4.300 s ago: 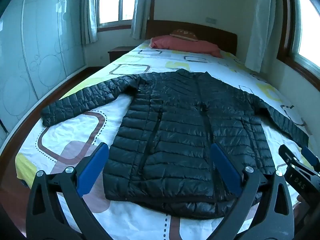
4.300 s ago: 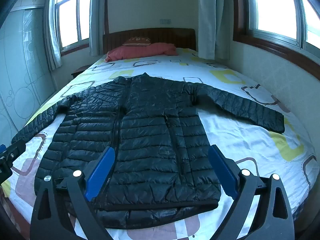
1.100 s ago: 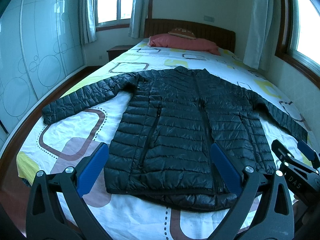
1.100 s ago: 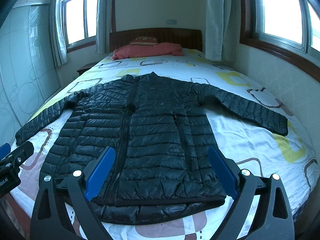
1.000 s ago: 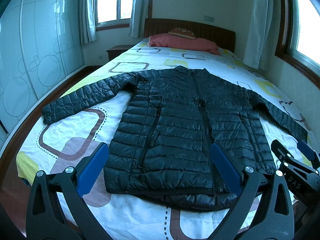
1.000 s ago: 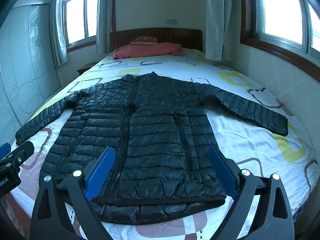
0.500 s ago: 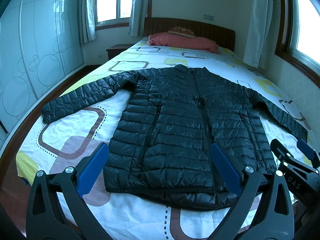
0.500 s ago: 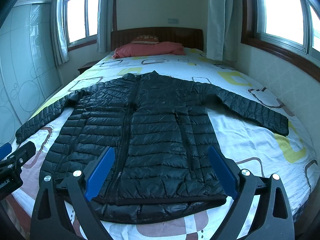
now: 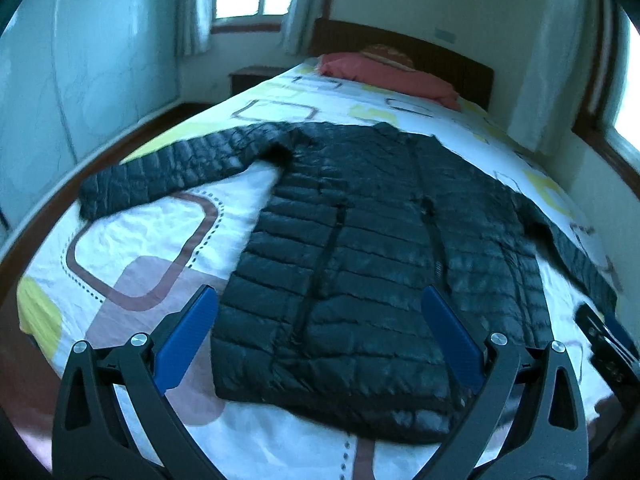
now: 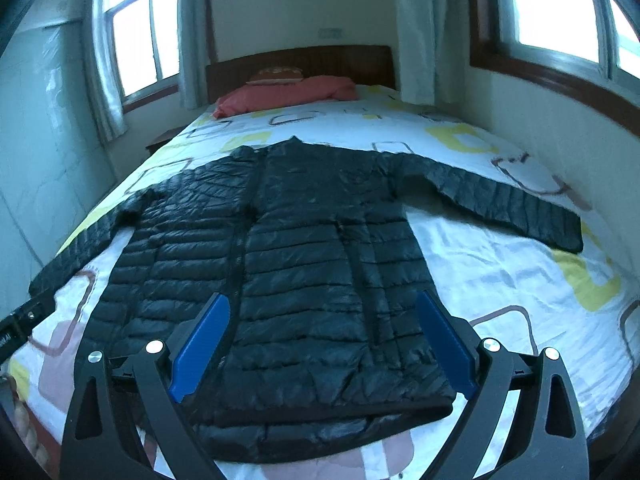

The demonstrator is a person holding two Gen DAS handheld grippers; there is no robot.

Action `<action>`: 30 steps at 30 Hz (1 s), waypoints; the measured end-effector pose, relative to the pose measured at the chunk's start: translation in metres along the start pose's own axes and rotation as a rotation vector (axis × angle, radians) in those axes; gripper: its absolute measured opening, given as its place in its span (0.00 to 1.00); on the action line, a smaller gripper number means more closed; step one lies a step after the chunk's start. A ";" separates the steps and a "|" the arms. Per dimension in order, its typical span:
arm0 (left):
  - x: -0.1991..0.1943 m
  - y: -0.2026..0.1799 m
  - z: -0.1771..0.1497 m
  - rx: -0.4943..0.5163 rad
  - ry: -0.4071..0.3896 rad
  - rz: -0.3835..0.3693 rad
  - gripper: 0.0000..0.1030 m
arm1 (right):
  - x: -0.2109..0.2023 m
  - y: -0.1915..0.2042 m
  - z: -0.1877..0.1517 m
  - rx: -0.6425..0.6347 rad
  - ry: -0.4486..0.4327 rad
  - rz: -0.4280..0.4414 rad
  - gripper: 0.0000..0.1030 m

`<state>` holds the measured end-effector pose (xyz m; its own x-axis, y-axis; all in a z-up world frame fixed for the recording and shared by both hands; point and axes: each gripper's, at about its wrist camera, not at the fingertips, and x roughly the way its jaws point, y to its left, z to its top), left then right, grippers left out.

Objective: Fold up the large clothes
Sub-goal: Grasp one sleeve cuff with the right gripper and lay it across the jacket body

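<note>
Fingers of the left gripper (image 9: 318, 334) spread wide, empty, above the hem of the black quilted jacket (image 9: 372, 248); right gripper (image 10: 322, 340) likewise parted, holding nothing; the jacket lies flat, sleeves outstretched, on the patterned bed (image 9: 168, 236); pink pillow (image 10: 288, 94) at the headboard.

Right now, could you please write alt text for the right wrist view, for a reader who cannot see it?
A black quilted puffer jacket lies flat, front up, sleeves spread, on a bed with a white patterned sheet. The right gripper with blue pads is open above the hem, holding nothing. A pink pillow lies by the dark wooden headboard.
</note>
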<state>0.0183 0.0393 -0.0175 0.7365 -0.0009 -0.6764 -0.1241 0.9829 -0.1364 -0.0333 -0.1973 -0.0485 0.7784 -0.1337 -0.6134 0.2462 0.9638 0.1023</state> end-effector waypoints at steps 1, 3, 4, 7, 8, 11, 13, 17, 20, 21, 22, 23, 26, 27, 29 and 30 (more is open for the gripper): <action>0.008 0.010 0.002 -0.029 0.004 0.012 0.98 | 0.005 -0.007 0.000 0.027 0.004 0.002 0.90; 0.023 0.024 0.009 -0.066 0.010 0.036 0.98 | 0.017 -0.026 0.003 0.092 0.011 0.001 0.90; 0.030 0.033 0.011 -0.089 0.014 0.057 0.98 | 0.023 -0.039 0.008 0.122 0.017 -0.001 0.90; 0.055 0.060 0.017 -0.149 0.030 0.115 0.98 | 0.043 -0.071 0.015 0.198 0.042 -0.031 0.90; 0.063 0.067 0.021 -0.166 0.038 0.126 0.98 | 0.050 -0.084 0.017 0.226 0.047 -0.040 0.90; 0.093 0.097 0.027 -0.245 0.090 0.140 0.98 | 0.066 -0.126 0.022 0.334 0.035 -0.060 0.90; 0.114 0.120 0.027 -0.319 0.140 0.133 0.98 | 0.074 -0.155 0.023 0.405 0.027 -0.087 0.77; 0.139 0.150 0.024 -0.395 0.180 0.165 0.97 | 0.097 -0.218 0.021 0.586 0.061 -0.089 0.53; 0.150 0.163 0.024 -0.409 0.179 0.214 0.77 | 0.105 -0.259 0.020 0.689 0.013 -0.078 0.60; 0.153 0.168 0.025 -0.419 0.180 0.217 0.73 | 0.107 -0.267 0.019 0.714 -0.001 -0.076 0.67; 0.157 0.173 0.025 -0.434 0.181 0.205 0.73 | 0.109 -0.282 0.017 0.760 -0.028 -0.072 0.67; 0.159 0.174 0.026 -0.437 0.176 0.199 0.73 | 0.111 -0.295 0.016 0.799 -0.050 -0.067 0.68; 0.160 0.179 0.027 -0.449 0.132 0.209 0.74 | 0.123 -0.329 0.013 0.889 -0.077 -0.063 0.68; 0.161 0.181 0.027 -0.464 0.122 0.205 0.77 | 0.128 -0.340 0.012 0.922 -0.081 -0.058 0.68; 0.163 0.185 0.028 -0.496 0.102 0.185 0.83 | 0.135 -0.358 0.008 0.978 -0.095 -0.045 0.68; 0.165 0.183 0.028 -0.500 0.094 0.184 0.87 | 0.139 -0.366 0.006 1.001 -0.102 -0.041 0.68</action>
<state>0.1354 0.2246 -0.1336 0.6131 0.1236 -0.7803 -0.5634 0.7607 -0.3222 -0.0115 -0.5700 -0.1662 0.7923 -0.2268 -0.5664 0.6098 0.3274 0.7218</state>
